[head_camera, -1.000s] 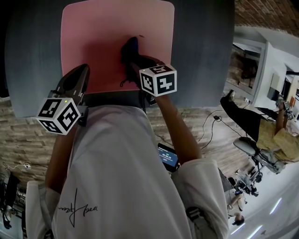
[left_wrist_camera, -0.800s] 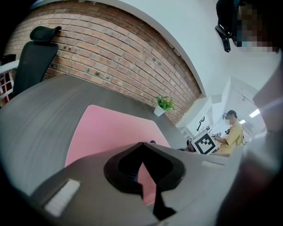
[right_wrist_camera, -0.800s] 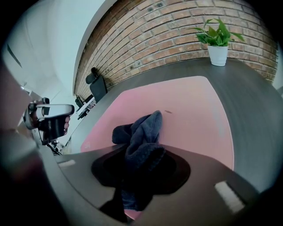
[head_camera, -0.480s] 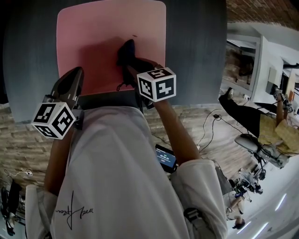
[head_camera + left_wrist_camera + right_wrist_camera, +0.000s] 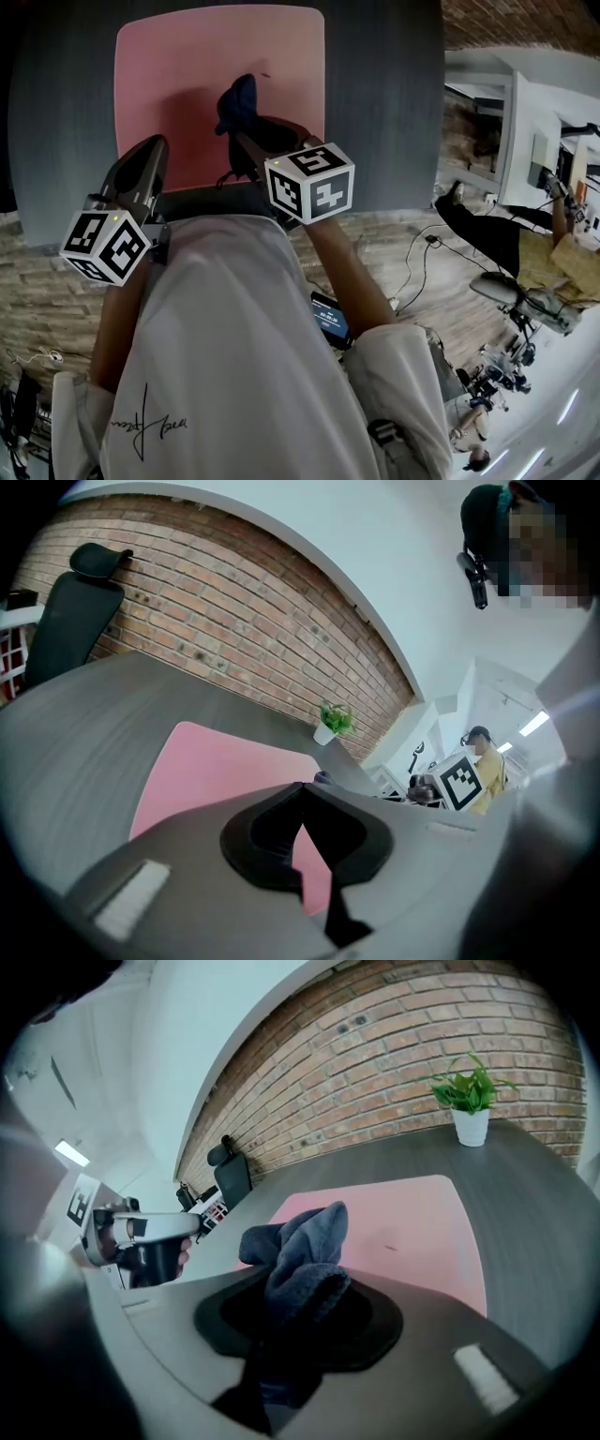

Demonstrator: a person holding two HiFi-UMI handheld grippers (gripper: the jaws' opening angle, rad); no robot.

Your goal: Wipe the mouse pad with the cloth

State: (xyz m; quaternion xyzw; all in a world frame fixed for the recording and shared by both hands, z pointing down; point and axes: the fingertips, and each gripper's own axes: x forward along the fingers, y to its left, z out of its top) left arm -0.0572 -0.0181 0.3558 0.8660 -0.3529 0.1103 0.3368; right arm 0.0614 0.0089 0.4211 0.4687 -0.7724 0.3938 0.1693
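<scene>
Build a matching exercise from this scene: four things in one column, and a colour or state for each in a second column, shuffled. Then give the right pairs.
Column one
1. cloth
2. mouse pad
3. left gripper
4. potted plant

Column two
A. green leaves in a white pot
B. pink, lying flat on the desk
C. shut, with nothing between its jaws
D. dark blue, clamped in the right gripper

Pairs: 1-D, 2-B, 3-C, 4-A
</scene>
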